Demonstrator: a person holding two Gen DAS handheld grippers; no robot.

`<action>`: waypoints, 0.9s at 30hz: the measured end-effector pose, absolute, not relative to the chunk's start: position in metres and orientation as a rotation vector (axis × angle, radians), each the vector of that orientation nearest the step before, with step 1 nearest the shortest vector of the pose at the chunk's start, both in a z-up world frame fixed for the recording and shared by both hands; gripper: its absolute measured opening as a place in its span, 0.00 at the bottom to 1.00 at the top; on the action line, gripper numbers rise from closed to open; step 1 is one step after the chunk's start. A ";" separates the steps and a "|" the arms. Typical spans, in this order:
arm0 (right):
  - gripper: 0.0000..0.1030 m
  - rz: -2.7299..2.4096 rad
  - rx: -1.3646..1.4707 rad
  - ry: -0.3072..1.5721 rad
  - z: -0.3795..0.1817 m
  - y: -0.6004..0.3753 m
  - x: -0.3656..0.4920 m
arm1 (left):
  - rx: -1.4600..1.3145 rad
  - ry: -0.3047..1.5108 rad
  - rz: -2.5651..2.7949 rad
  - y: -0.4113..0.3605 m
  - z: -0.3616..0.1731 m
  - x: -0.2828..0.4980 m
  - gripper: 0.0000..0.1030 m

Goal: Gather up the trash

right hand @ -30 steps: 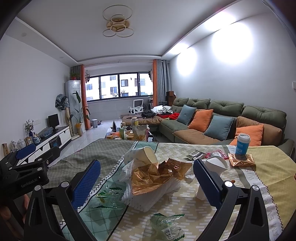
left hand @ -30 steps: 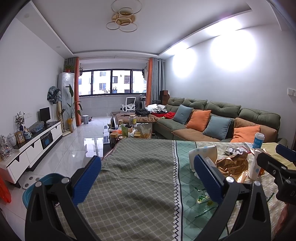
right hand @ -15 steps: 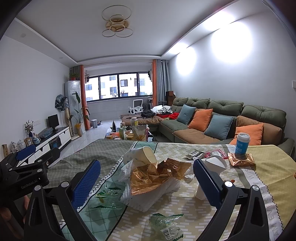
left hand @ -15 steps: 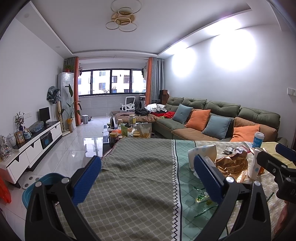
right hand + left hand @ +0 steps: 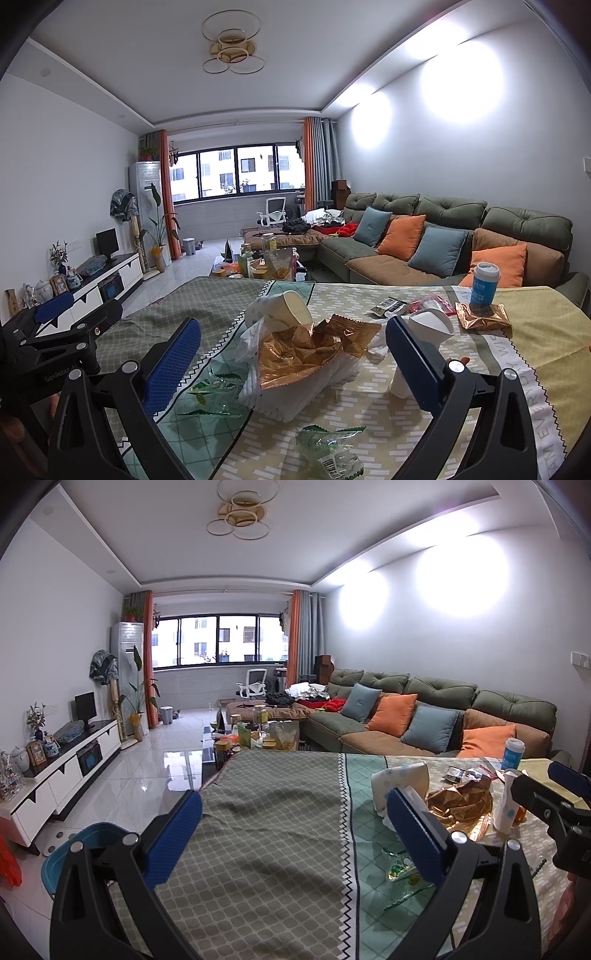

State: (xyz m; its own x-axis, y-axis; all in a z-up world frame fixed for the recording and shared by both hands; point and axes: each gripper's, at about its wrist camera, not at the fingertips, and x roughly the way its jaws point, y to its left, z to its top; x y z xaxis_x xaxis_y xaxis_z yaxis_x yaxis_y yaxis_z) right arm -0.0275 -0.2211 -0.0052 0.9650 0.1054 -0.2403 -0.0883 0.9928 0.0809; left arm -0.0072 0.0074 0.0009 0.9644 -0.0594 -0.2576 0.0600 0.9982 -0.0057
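Observation:
Trash lies on a table with a patterned cloth (image 5: 406, 413). In the right wrist view a white plastic bag (image 5: 306, 384) holds a crumpled gold wrapper (image 5: 306, 347) and a paper cup (image 5: 284, 314). A clear green wrapper (image 5: 328, 446) lies nearest, another green wrapper (image 5: 210, 395) to the left, a second paper cup (image 5: 424, 336) to the right. My right gripper (image 5: 291, 362) is open above the bag, holding nothing. My left gripper (image 5: 291, 834) is open over bare cloth, left of the gold wrapper (image 5: 461, 805) and the paper cup (image 5: 400, 782).
A blue lidded cup (image 5: 484, 288) stands on a gold packet (image 5: 480, 317) at the far right. Small packets (image 5: 410, 306) lie behind. A blue bin (image 5: 85, 849) sits on the floor by the table's left side. A sofa (image 5: 443, 240) runs along the right wall.

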 end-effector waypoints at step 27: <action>0.89 -0.059 0.205 0.485 -0.035 -0.328 0.033 | 0.130 0.627 -0.417 -0.047 -0.065 0.042 0.79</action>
State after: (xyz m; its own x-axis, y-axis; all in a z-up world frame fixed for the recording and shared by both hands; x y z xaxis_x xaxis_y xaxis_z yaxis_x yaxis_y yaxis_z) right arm 0.0332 -0.3277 -0.0350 0.8832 -0.0080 -0.4689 0.1052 0.9777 0.1815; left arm 0.0423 -0.0473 -0.0653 0.7300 -0.3387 -0.5936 0.4166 0.9091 -0.0065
